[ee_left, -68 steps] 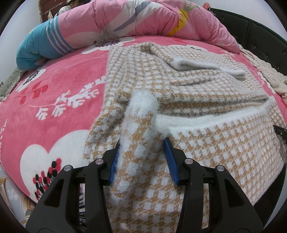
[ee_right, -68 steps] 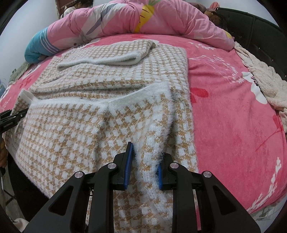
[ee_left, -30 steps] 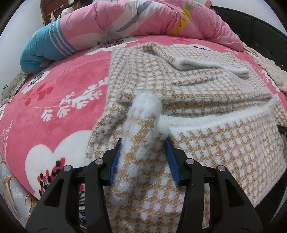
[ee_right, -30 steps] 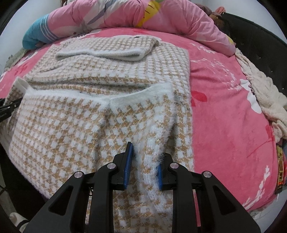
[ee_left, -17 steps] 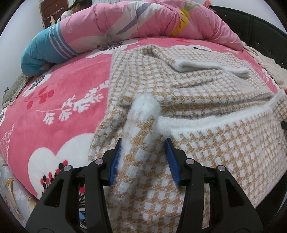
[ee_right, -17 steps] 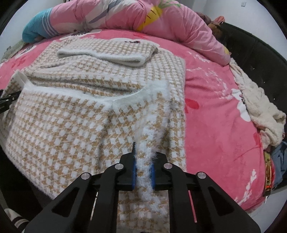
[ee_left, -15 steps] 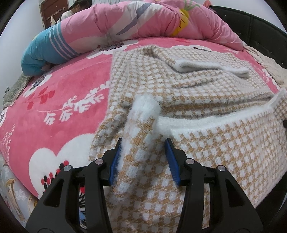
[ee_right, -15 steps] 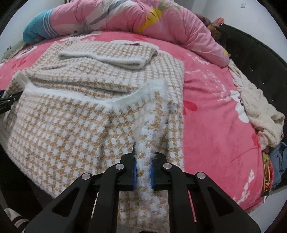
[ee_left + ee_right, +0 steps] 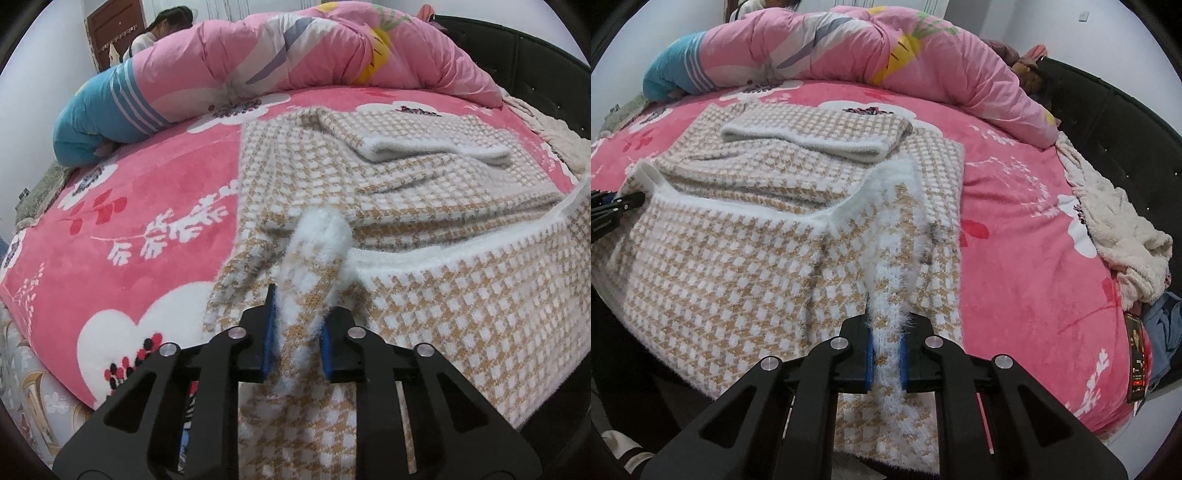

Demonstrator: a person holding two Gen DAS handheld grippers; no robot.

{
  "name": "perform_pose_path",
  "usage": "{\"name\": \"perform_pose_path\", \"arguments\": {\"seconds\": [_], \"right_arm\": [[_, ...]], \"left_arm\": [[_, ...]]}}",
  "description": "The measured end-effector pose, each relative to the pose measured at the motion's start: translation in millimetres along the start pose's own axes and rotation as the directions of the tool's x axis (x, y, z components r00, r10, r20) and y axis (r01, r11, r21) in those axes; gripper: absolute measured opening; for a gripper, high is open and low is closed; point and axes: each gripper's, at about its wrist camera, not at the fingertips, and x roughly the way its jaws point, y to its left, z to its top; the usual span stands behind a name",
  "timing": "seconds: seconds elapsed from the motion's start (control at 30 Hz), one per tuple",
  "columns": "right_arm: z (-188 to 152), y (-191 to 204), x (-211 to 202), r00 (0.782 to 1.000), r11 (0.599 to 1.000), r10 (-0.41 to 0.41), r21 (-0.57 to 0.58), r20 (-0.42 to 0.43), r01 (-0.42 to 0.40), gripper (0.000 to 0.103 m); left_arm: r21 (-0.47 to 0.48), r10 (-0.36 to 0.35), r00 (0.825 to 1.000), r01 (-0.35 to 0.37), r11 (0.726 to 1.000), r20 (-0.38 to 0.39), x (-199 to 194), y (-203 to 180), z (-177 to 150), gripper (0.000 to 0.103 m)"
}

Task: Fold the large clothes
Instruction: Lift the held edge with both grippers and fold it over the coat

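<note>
Two grips: the left gripper (image 9: 295, 332) has its jaws closing on a fuzzy ridge of the houndstooth sweater (image 9: 424, 295), with the knit between the blue pads; the right gripper (image 9: 886, 347) is clamped tight on a matching ridge at the other side of the same folded-over flap.
Sweater's place: spread on the pink floral bed (image 9: 122, 236), near edge hanging off the mattress, a folded sleeve (image 9: 820, 138) lying across its far part.
Risk, left side: the left pads may not yet be biting fully; if the lift starts now, the fluffy pile could slide out and that corner would drop.
Risk, uneven lift: the white-trimmed edge (image 9: 746, 208) runs between the two grips; one hand leading would skew it and give a crooked fold.
Risk, lower layer: I judge that either pinch may have caught the layer beneath, which would drag the whole garment.
Risk, sleeve: a hard pull toward the quilt (image 9: 886, 48) could shift the folded sleeve out of place.
Pose: both grippers point steeply down and forward over the near edge, side by side and well apart, the left one's tip showing at the left margin of the right wrist view.
</note>
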Motion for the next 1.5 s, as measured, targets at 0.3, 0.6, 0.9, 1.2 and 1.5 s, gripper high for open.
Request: {"name": "perform_pose_path", "arguments": {"seconds": [0.3,0.6,0.9,1.2,1.5], "right_arm": [[0.3,-0.9,-15.9,0.996,0.999,0.0,0.049,0.091,-0.004,0.009],[19.6,-10.9,-54.4,0.963,0.997,0.006,0.069,0.268,-0.026,0.009],[110.2,-37.0,-42.1,0.921,0.999,-0.005,0.031,0.388,-0.007,0.009],[224.6,-59.2,108.6,0.963,0.996,0.056,0.054,0.263,-0.073,0.009],[217.6,-113.4,215.8,0.943,0.895,0.324,0.299,0.073,-0.331,0.043]], "left_arm": [[0.011,-0.011,0.981,0.009,1.0,0.196,-59.5,-4.1,-17.0,0.011],[0.005,-0.031,0.924,0.031,0.999,0.381,-131.0,-4.7,10.4,0.01],[0.022,-0.021,0.879,0.012,1.0,0.477,-121.9,2.3,109.3,0.01],[0.005,0.004,0.961,-0.006,1.0,0.277,32.1,23.7,223.2,0.01],[-0.194,-0.086,0.996,0.082,0.978,-0.008,153.3,62.9,210.7,0.039]]}}
